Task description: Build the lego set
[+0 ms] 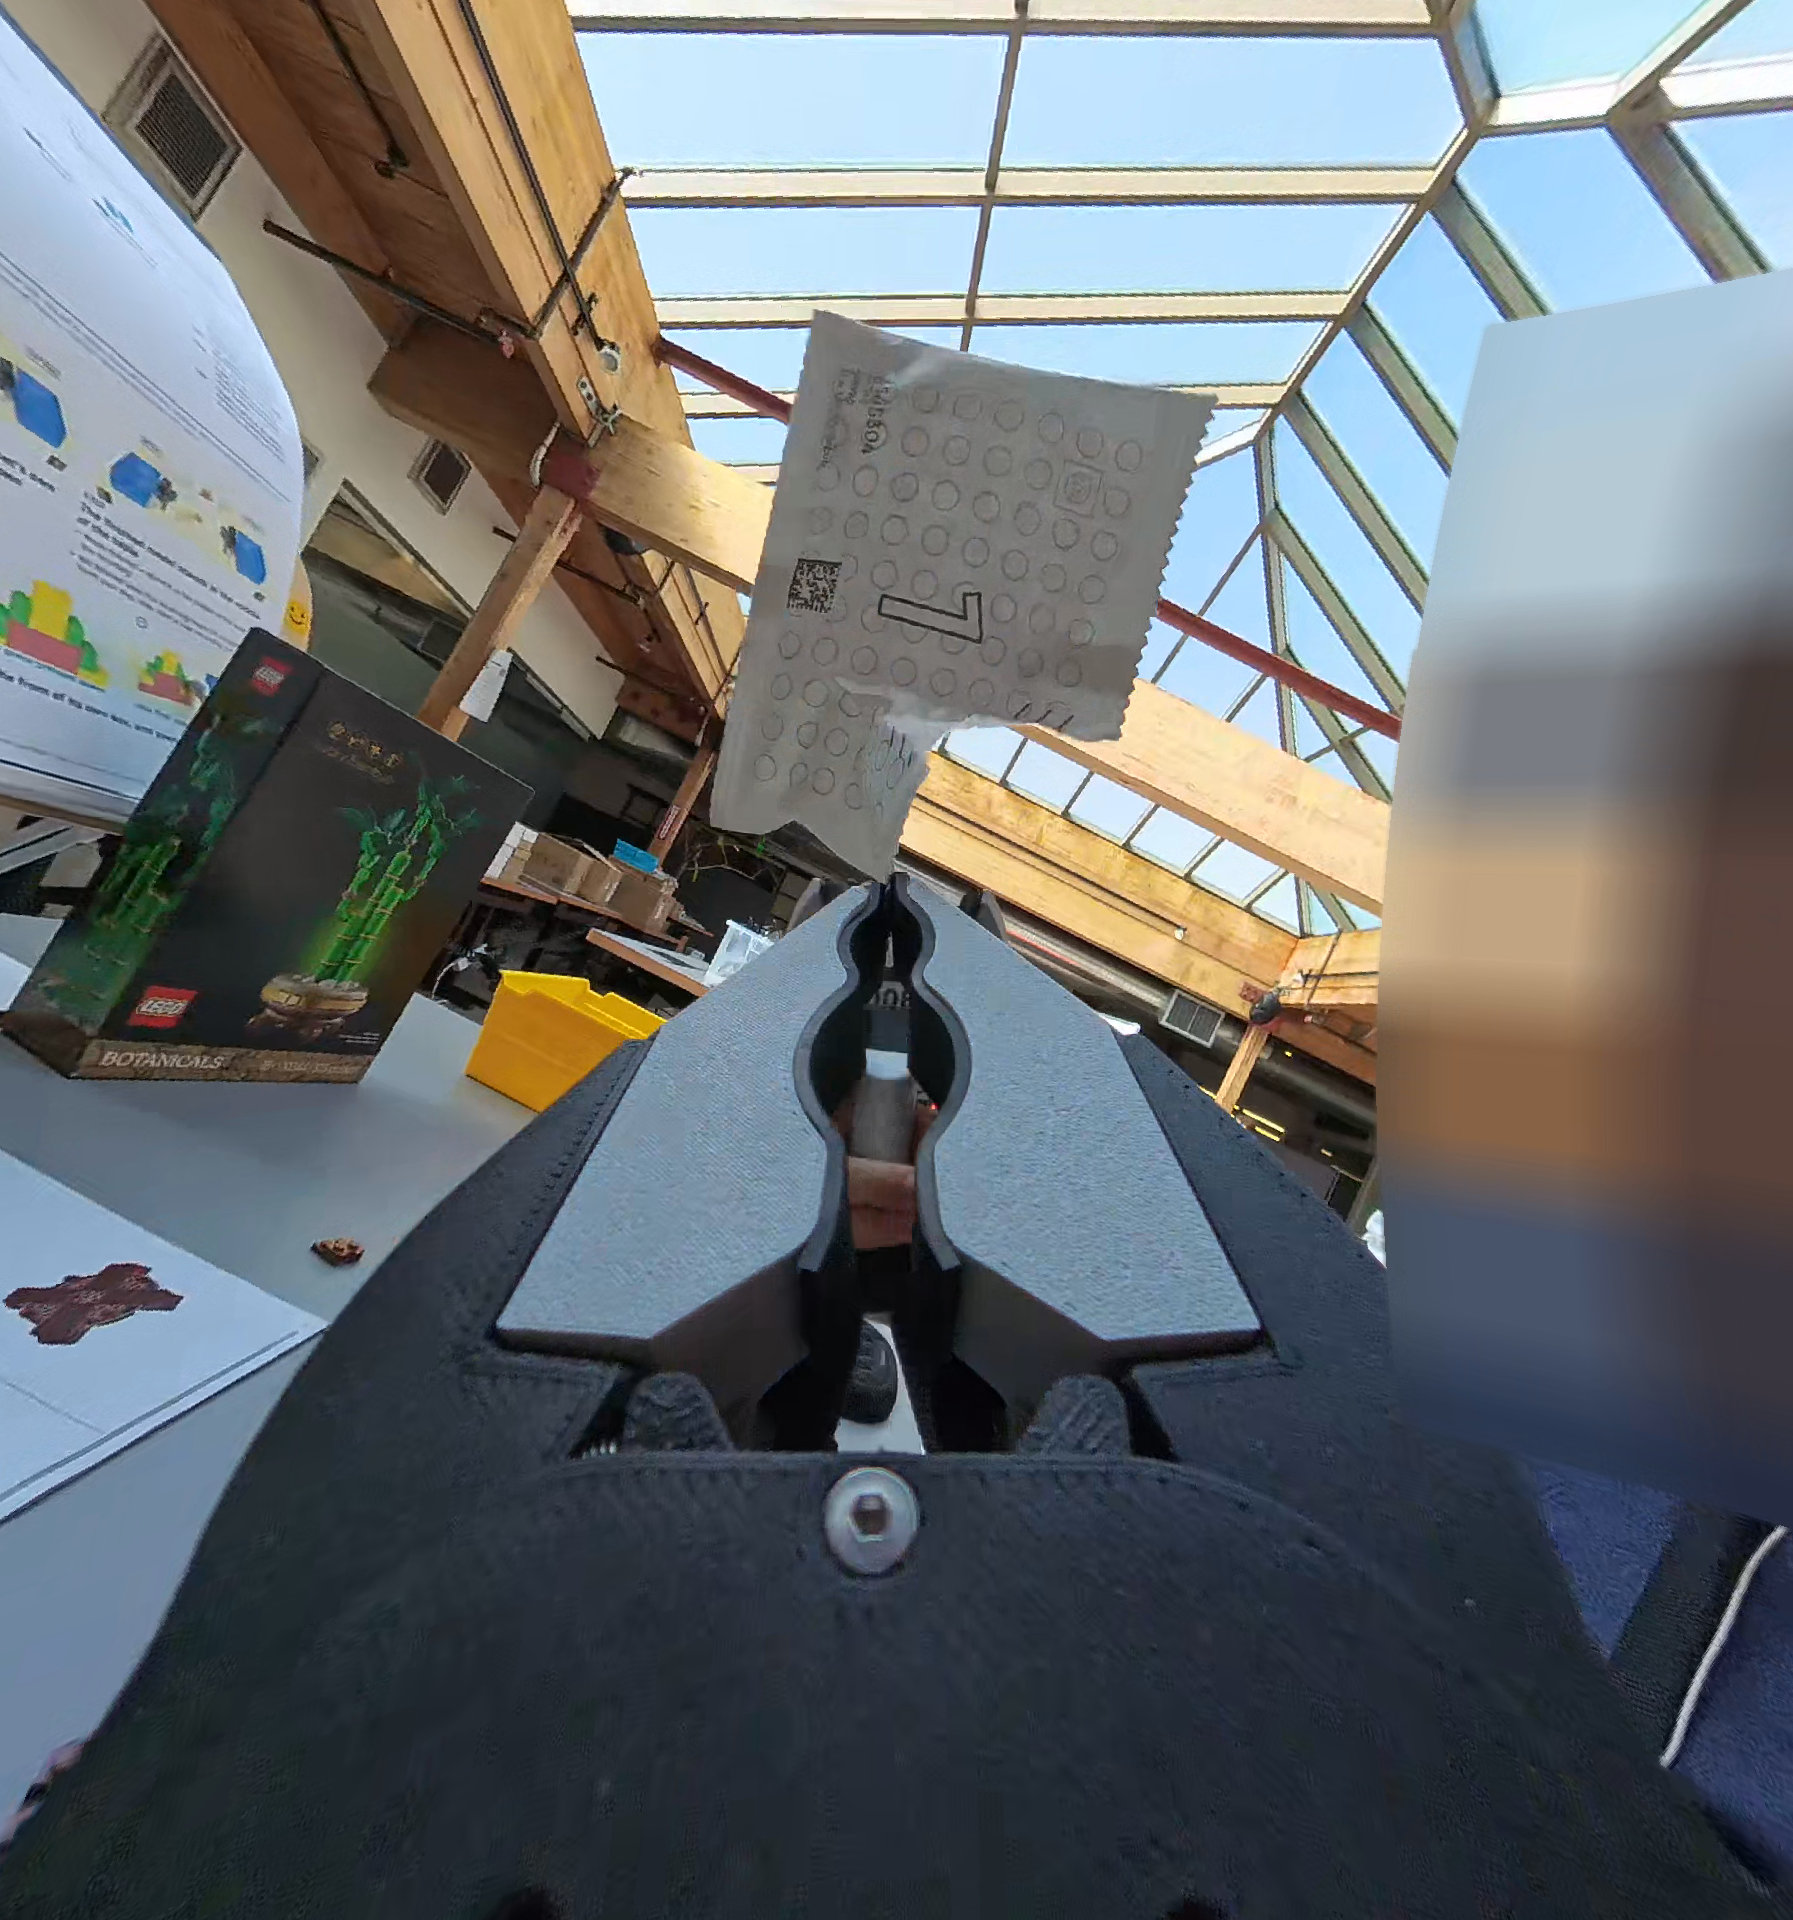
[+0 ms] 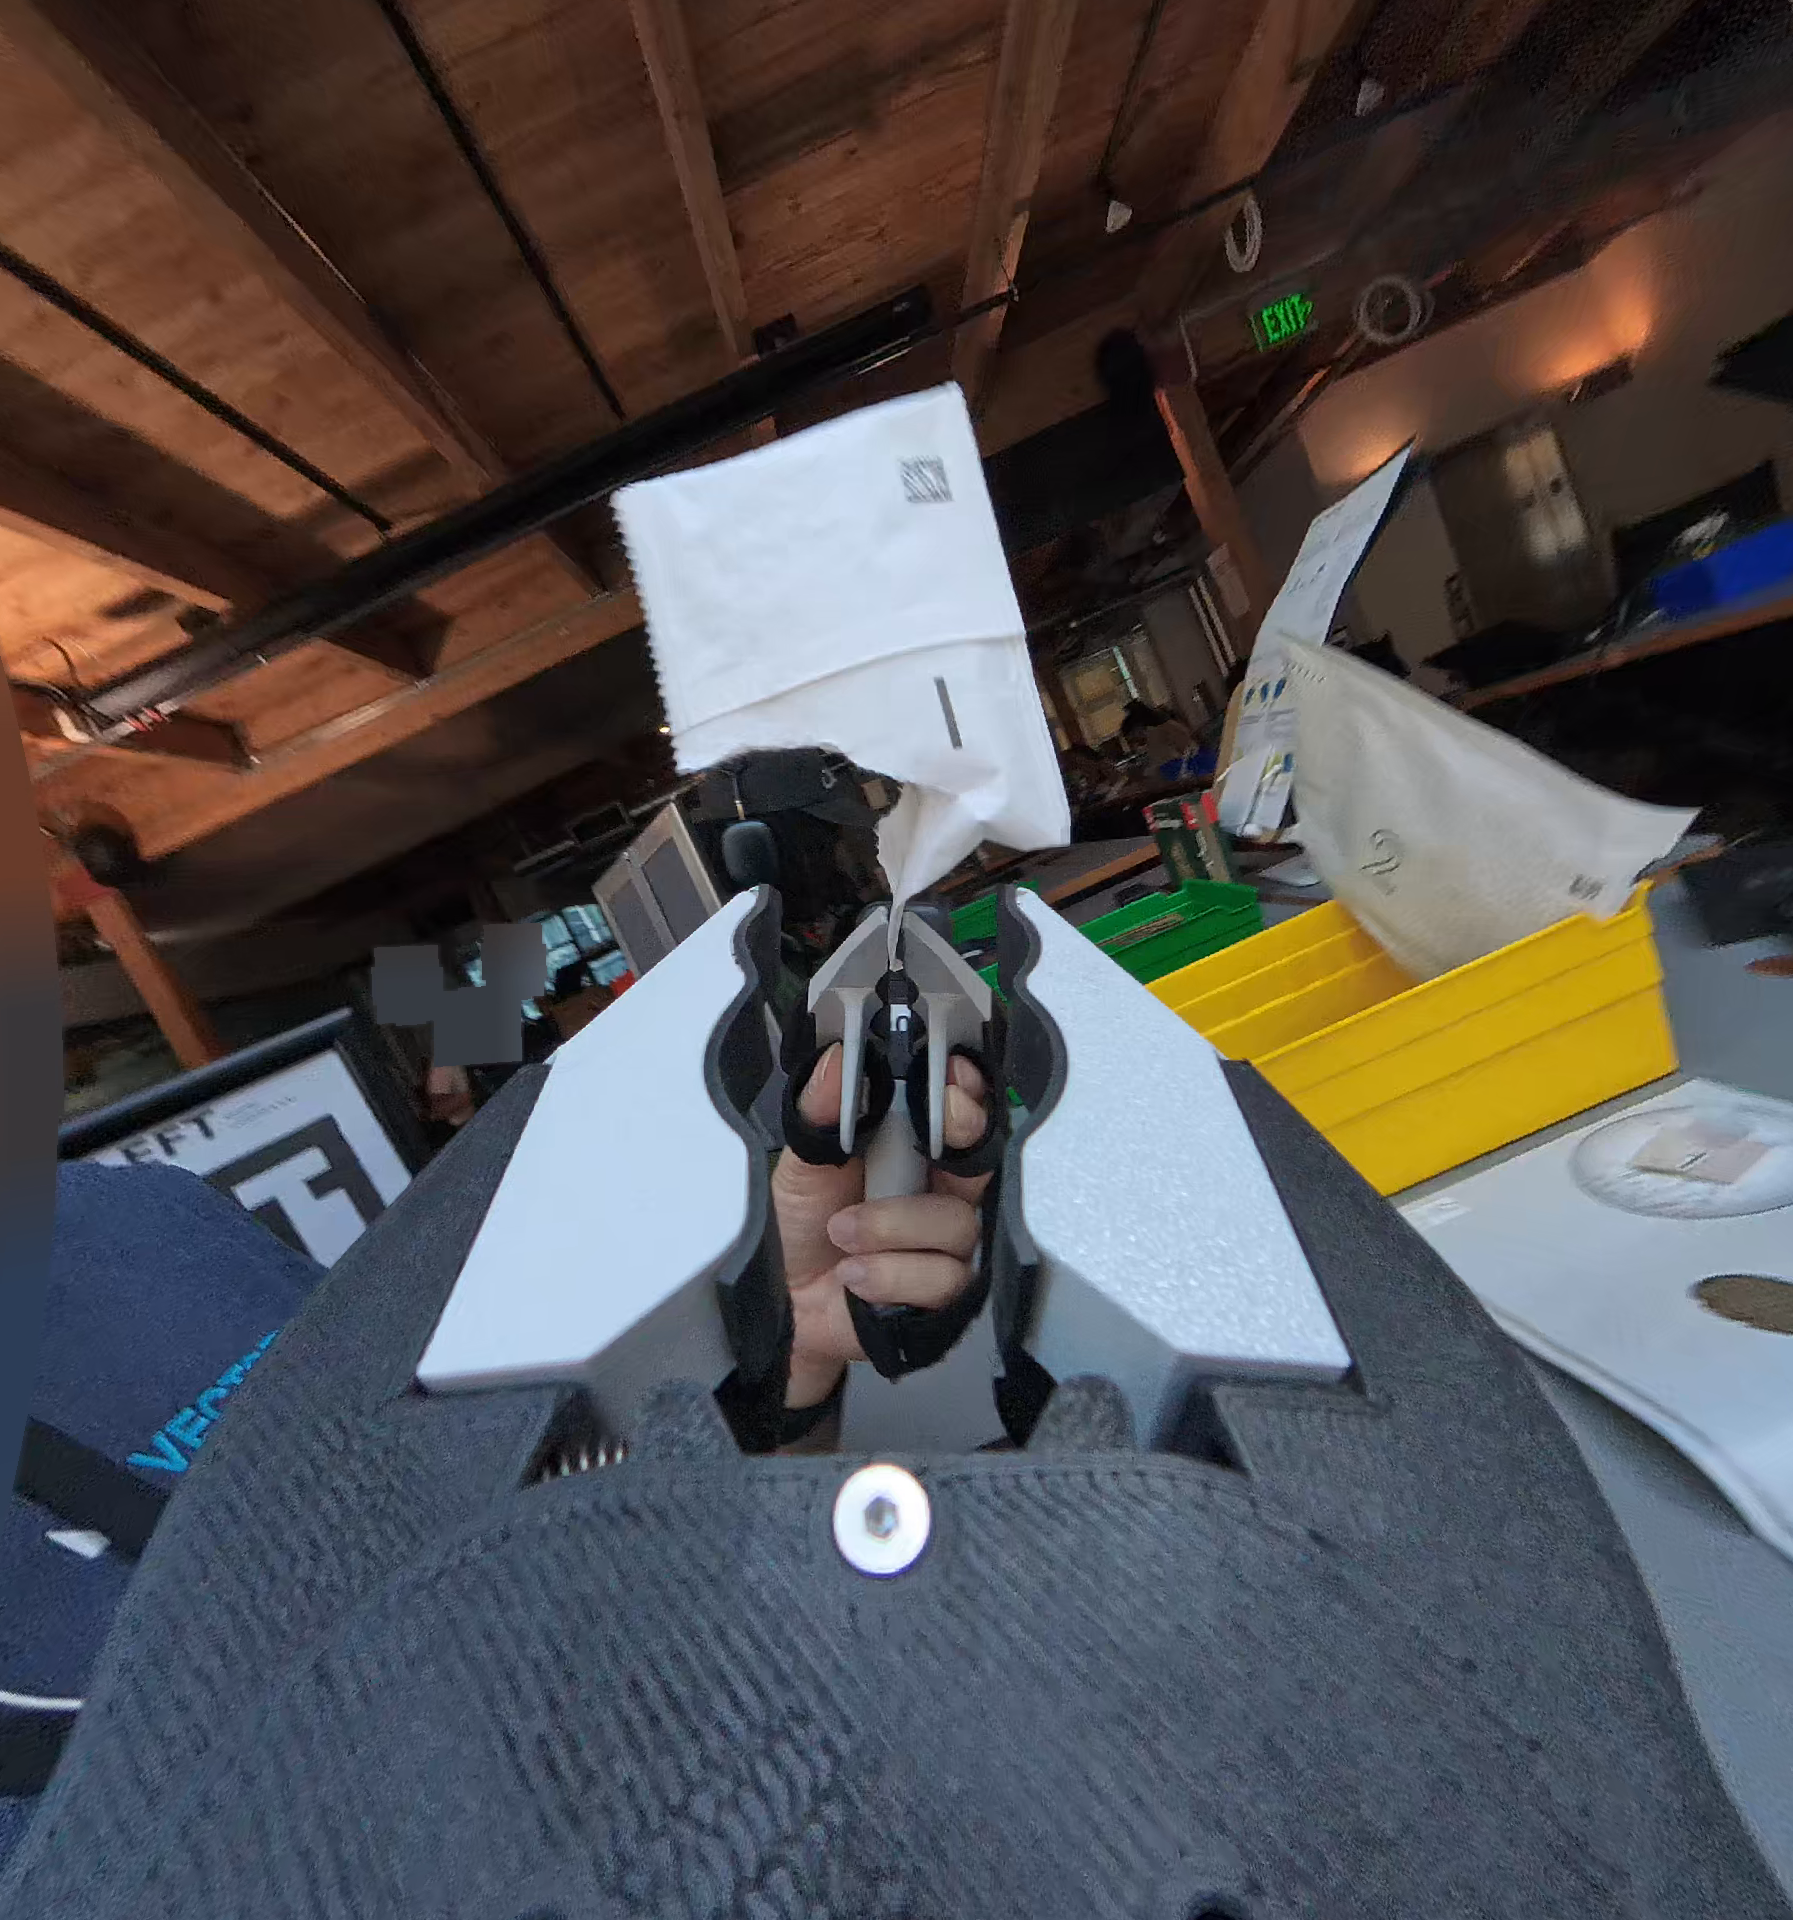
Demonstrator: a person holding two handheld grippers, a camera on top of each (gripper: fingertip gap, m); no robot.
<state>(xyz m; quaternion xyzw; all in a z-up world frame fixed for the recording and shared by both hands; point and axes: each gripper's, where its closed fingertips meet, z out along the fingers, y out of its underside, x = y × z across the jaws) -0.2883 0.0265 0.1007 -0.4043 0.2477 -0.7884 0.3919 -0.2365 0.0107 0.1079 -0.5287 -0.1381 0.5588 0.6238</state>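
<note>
My left gripper [image 1: 890,888] is shut on the torn lower corner of a white paper parts bag [image 1: 954,582] and holds it up in the air, tilted upward. The bag is printed with rings and has a ragged tear along its bottom edge. In the right wrist view the same bag [image 2: 830,613] hangs above the left gripper [image 2: 897,935], which a hand holds facing me. My right gripper [image 2: 892,904] is open and empty, with its jaws on either side of the left gripper just below the bag. A small brown Lego build [image 1: 92,1299] lies on a white sheet [image 1: 175,1382].
A dark Lego box [image 1: 279,883] stands on the grey table, and a loose brown piece [image 1: 336,1250] lies near it. A yellow bin [image 2: 1443,1029] holds a larger white bag [image 2: 1443,810]; a green bin [image 2: 1172,925] sits behind. An instruction sheet [image 2: 1650,1247] lies at the right. A person stands close. The tips of one gripper are about 7 cm away from the tips of the other.
</note>
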